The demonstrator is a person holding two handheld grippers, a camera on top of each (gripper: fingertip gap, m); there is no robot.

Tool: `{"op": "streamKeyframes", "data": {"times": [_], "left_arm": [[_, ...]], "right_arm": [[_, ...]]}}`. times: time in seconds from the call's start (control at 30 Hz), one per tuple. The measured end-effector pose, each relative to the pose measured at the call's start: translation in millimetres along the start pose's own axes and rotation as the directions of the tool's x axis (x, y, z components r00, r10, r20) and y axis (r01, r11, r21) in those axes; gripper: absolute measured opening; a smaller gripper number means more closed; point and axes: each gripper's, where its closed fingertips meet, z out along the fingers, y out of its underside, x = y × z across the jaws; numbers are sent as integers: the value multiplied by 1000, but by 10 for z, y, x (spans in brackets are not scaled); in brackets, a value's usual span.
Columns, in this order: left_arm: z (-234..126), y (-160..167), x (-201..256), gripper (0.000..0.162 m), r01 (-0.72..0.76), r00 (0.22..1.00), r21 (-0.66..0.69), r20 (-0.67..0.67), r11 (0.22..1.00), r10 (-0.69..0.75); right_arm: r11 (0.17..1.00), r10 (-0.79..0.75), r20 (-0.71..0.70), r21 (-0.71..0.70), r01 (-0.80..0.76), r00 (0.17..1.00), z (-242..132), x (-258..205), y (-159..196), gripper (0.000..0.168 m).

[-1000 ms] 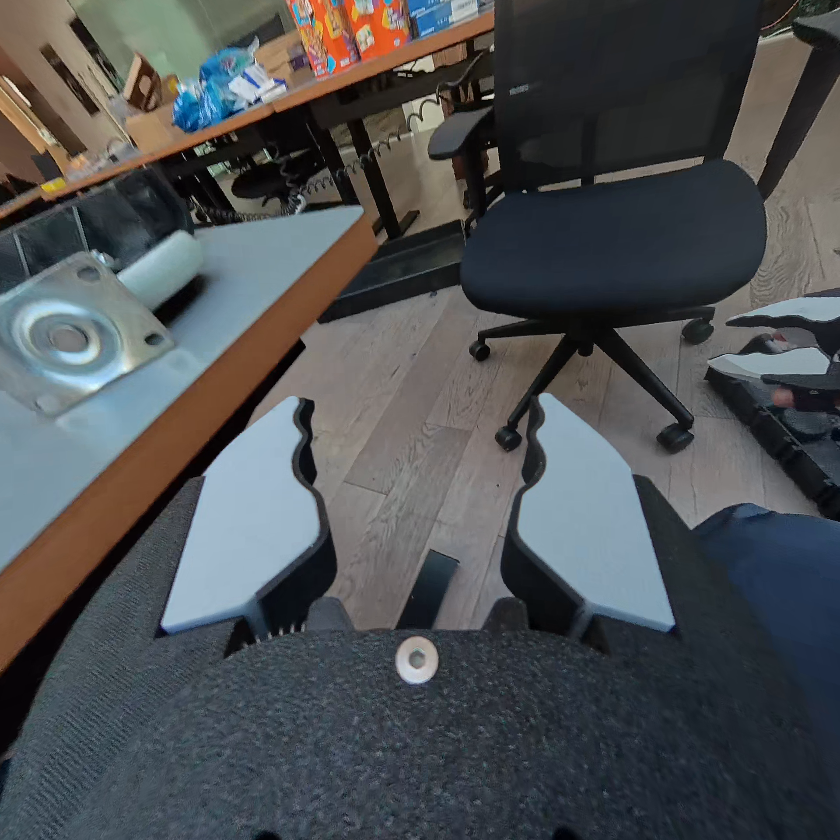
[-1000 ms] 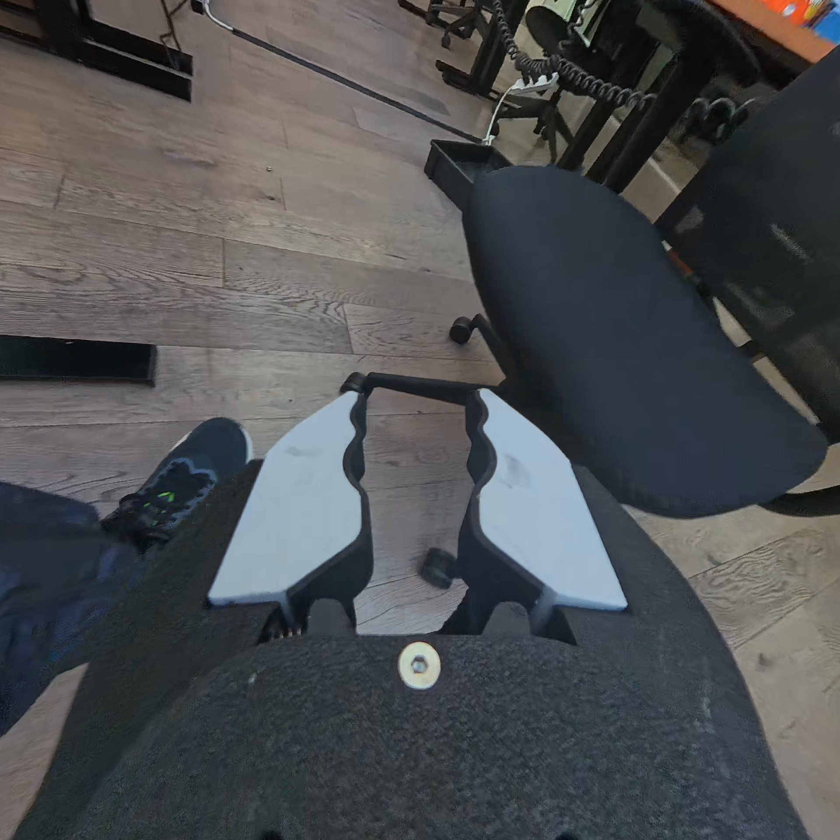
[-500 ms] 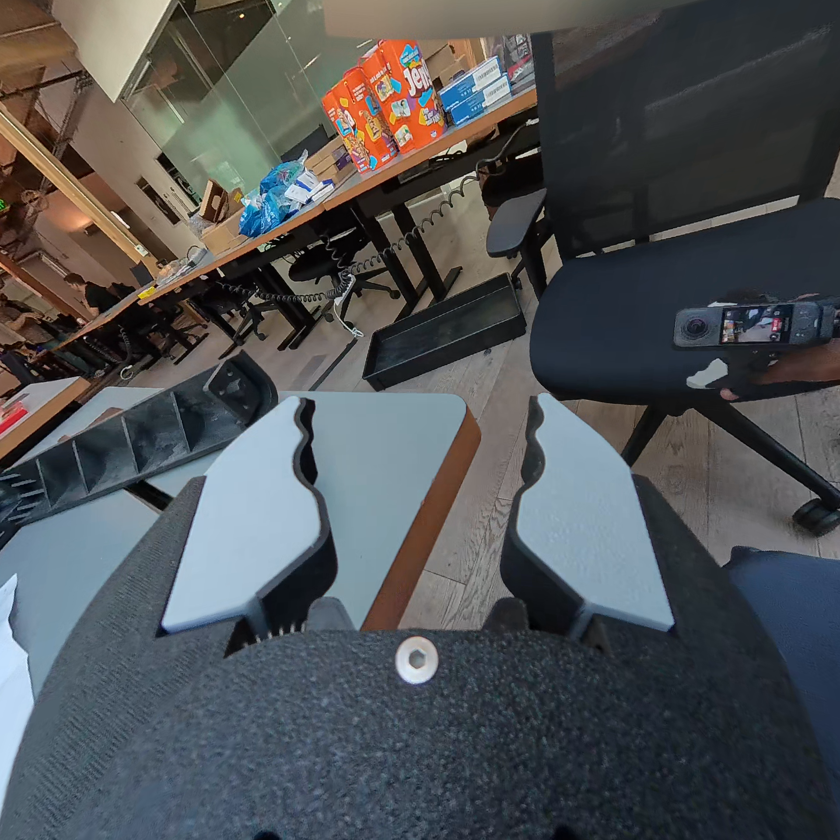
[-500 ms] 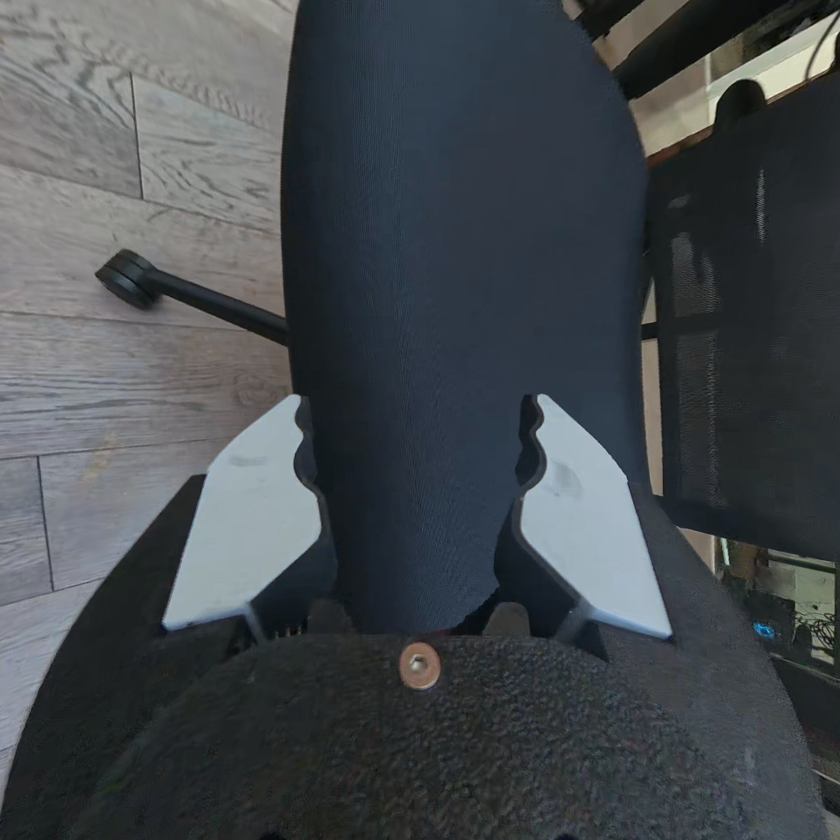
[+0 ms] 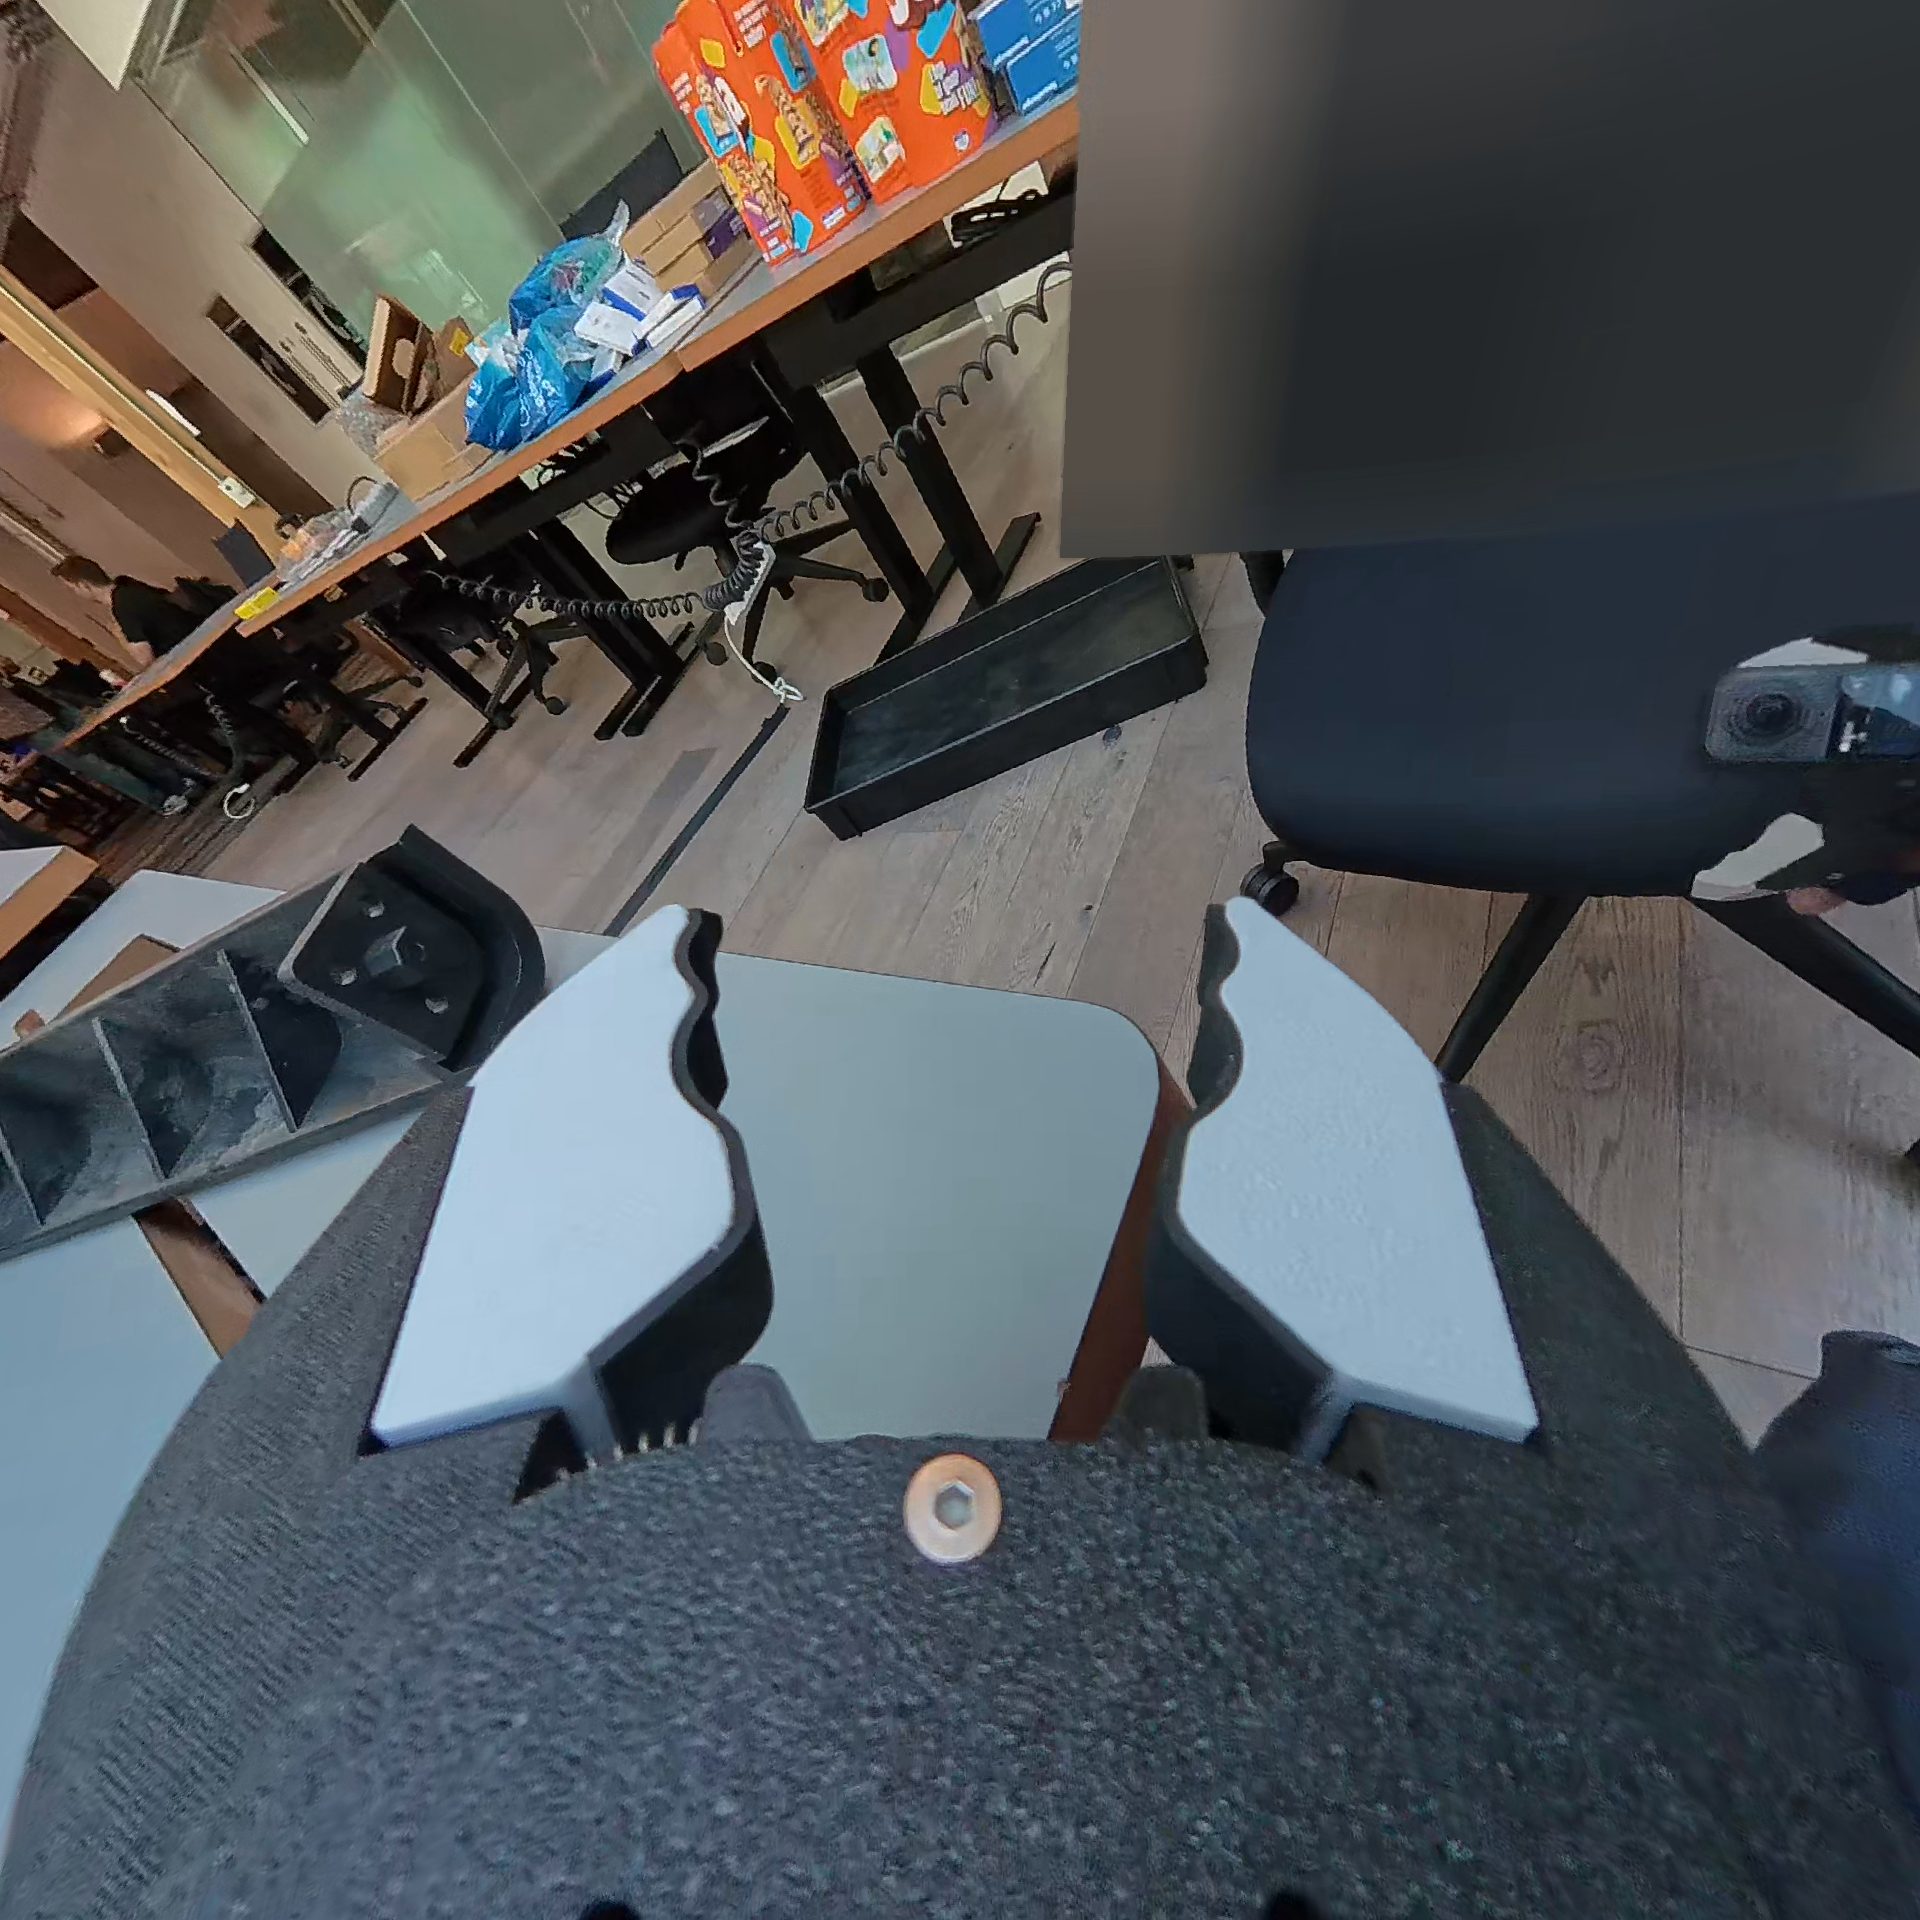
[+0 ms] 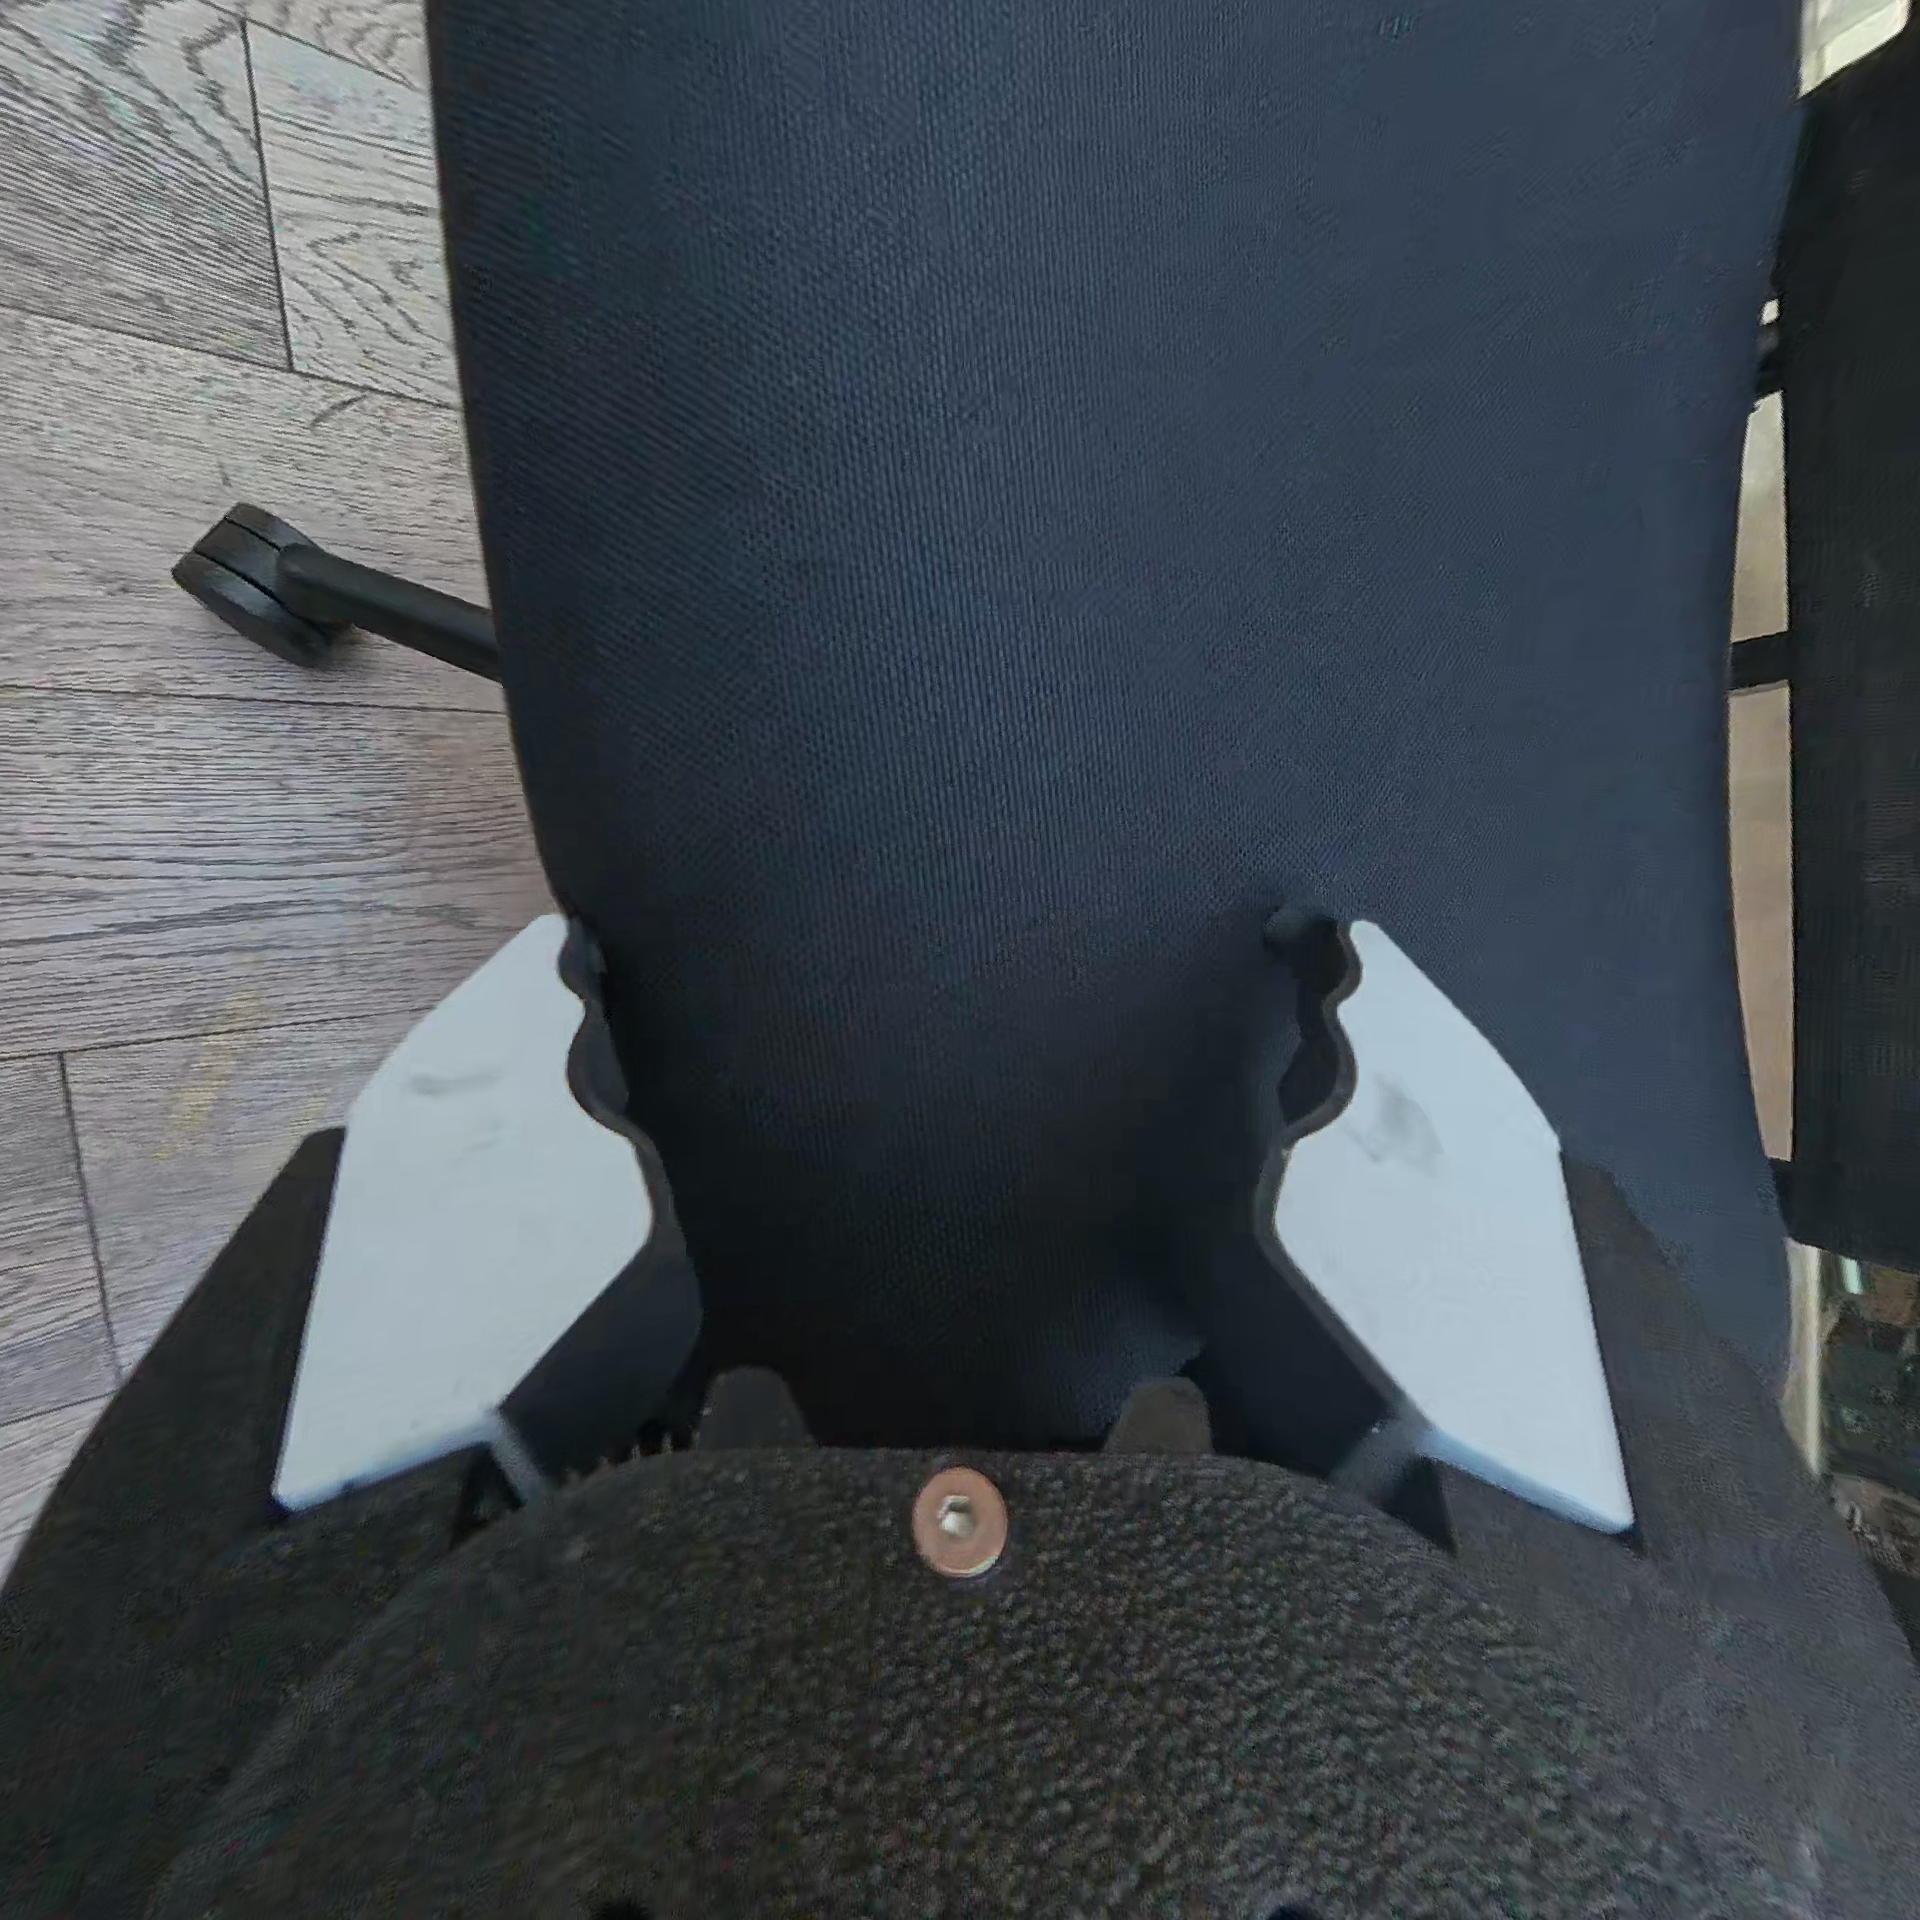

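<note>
My left gripper [image 5: 961,925] is open and empty, held above the rounded corner of a grey table with a brown edge [image 5: 935,1143]. A black ribbed plastic part with a bolted plate [image 5: 312,1029] lies on the table to its left. My right gripper [image 6: 940,935] is open wide and empty, just above the dark fabric seat of an office chair [image 6: 1039,520]. It also shows in the left wrist view [image 5: 1808,727], far right, over the same chair [image 5: 1455,748]. Whether it touches the seat I cannot tell.
A black tray [image 5: 1008,696] lies on the wooden floor past the table. Long desks carry orange boxes [image 5: 810,114] and blue bags [image 5: 540,343], with coiled cables below. The chair's caster [image 6: 249,613] and mesh backrest [image 6: 1860,623] flank the seat. The left gripper's tips are roughly 55 cm from the right gripper's.
The left gripper has swung up and over the table corner. The right gripper has moved from above the floor to over the chair seat, and its jaws have opened wider.
</note>
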Motion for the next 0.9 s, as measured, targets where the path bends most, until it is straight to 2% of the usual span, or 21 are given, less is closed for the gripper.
{"op": "streamKeyframes", "data": {"times": [0.13,0.4,0.47,0.57,0.63,0.73,0.9], "left_arm": [[-30,-19,23,87,20,999,22,-44,1000,-19],[-126,-89,-191,84,298,950,99,-123,949,-285],[-136,-90,-206,83,321,943,104,-133,942,-306],[-125,-56,-134,83,275,954,75,-142,958,-263],[-123,-33,-81,84,231,965,59,-142,971,-221],[-114,-16,-37,84,214,965,40,-165,976,-205],[-94,-31,-69,84,279,945,41,-191,959,-267]], "right_arm": [[999,14,8,-40,-14,1000,81,126,92,136],[983,45,3,-180,-44,999,346,661,435,140],[959,65,-11,-276,-66,998,399,832,561,143],[867,132,-68,-476,-149,989,303,1021,709,127],[866,136,-90,-473,-163,987,148,1054,556,97],[881,116,-19,-459,-112,993,-29,912,160,94],[944,29,72,-331,-4,997,-146,644,-640,87]]}}
